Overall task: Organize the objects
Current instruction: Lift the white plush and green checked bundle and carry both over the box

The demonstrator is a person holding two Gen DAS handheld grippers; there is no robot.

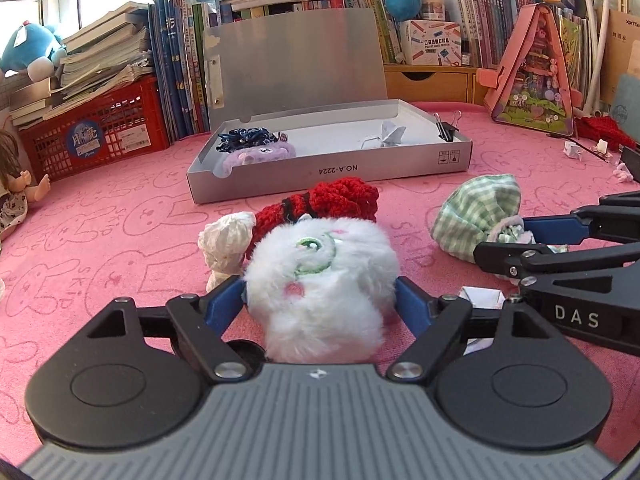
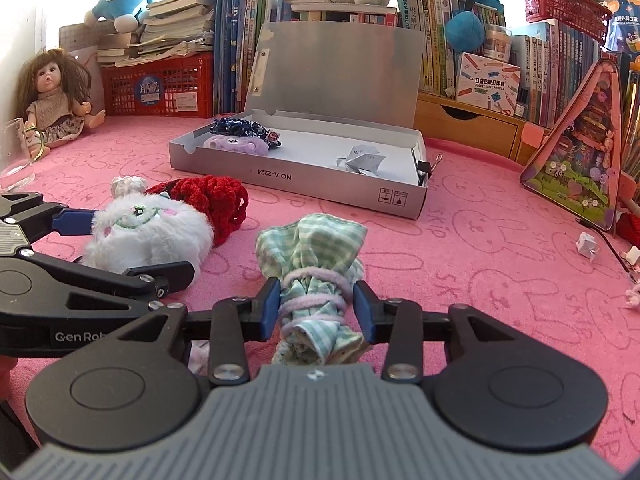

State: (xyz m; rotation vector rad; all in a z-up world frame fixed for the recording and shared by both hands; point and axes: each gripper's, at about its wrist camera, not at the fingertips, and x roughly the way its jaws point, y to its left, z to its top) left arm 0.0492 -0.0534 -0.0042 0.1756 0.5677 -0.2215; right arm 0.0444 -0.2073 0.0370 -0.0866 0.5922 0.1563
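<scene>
A white fluffy plush (image 1: 320, 276) lies on the pink mat between the blue pads of my left gripper (image 1: 320, 300). The jaws stand wide, the fur only brushes the pads and the plush keeps its round shape. From the right wrist view the left gripper (image 2: 124, 244) flanks the same plush (image 2: 148, 232). My right gripper (image 2: 318, 308) is shut on the tied neck of a green checked cloth bundle (image 2: 316, 248) wound with a purple band. Behind the plush lie a red knitted piece (image 1: 332, 200) and a small white cloth bundle (image 1: 224, 244). An open grey box (image 1: 328, 168) stands farther back.
The box holds a purple plush (image 2: 236, 144), a dark blue tangle (image 2: 240, 126), a folded paper crane (image 2: 360, 158) and a binder clip (image 1: 446, 126). A red crate (image 1: 96, 136), a doll (image 2: 52, 96), a glass (image 2: 12, 152), a pink triangular toy house (image 2: 580, 148) and shelved books ring the mat.
</scene>
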